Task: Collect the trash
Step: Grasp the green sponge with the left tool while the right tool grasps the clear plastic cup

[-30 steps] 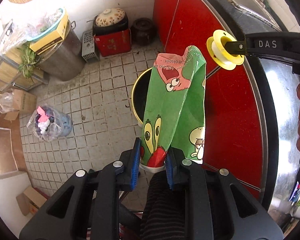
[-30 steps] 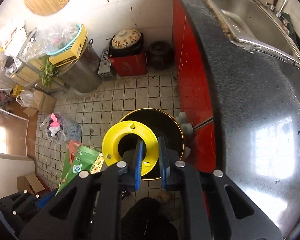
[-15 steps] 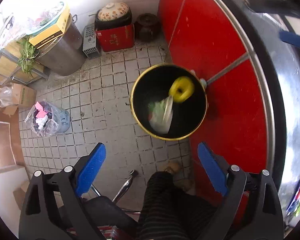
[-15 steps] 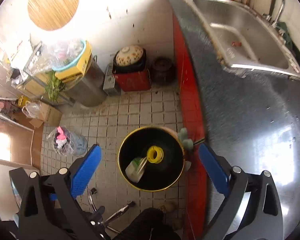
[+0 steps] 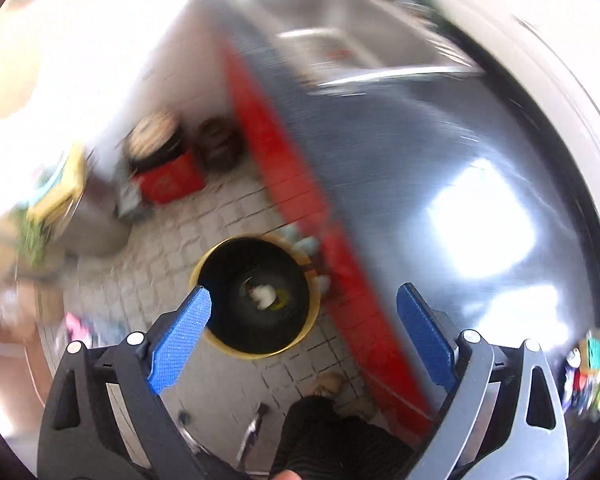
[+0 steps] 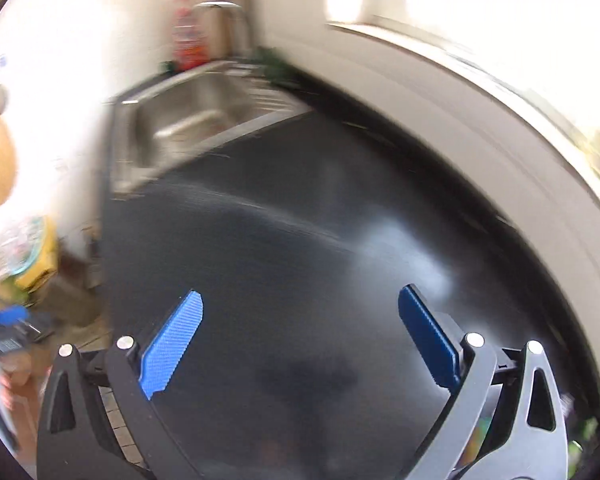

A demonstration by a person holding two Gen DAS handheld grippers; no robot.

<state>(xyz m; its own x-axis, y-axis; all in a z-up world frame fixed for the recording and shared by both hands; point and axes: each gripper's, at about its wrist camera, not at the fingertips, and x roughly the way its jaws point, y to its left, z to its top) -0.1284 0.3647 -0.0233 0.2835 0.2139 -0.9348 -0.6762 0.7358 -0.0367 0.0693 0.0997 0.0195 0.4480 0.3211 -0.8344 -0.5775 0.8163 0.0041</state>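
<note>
In the blurred left wrist view a black bin with a yellow rim (image 5: 204, 268) stands on the tiled floor beside the red cabinet front. Pale and yellowish trash (image 5: 265, 295) lies at its bottom. My left gripper (image 5: 303, 300) hangs high above the bin, open, nothing between its blue pads (image 5: 178, 338). In the right wrist view my right gripper (image 6: 298, 306) is open and empty over the dark countertop (image 6: 300, 220). Colourful wrappers (image 5: 588, 368) show at the counter's right edge.
A steel sink (image 6: 192, 120) with a tap sits at the counter's far end, and a red bottle (image 6: 186, 40) stands behind it. A red box (image 5: 168, 182), pots and a cluttered shelf (image 5: 40, 208) line the far wall. A striped trouser leg (image 5: 320, 436) is below.
Both grippers opened and let go of the green wrapper and the yellow spool, which dropped into the bin. Both then rose and swung right toward the counter, the right one farther.
</note>
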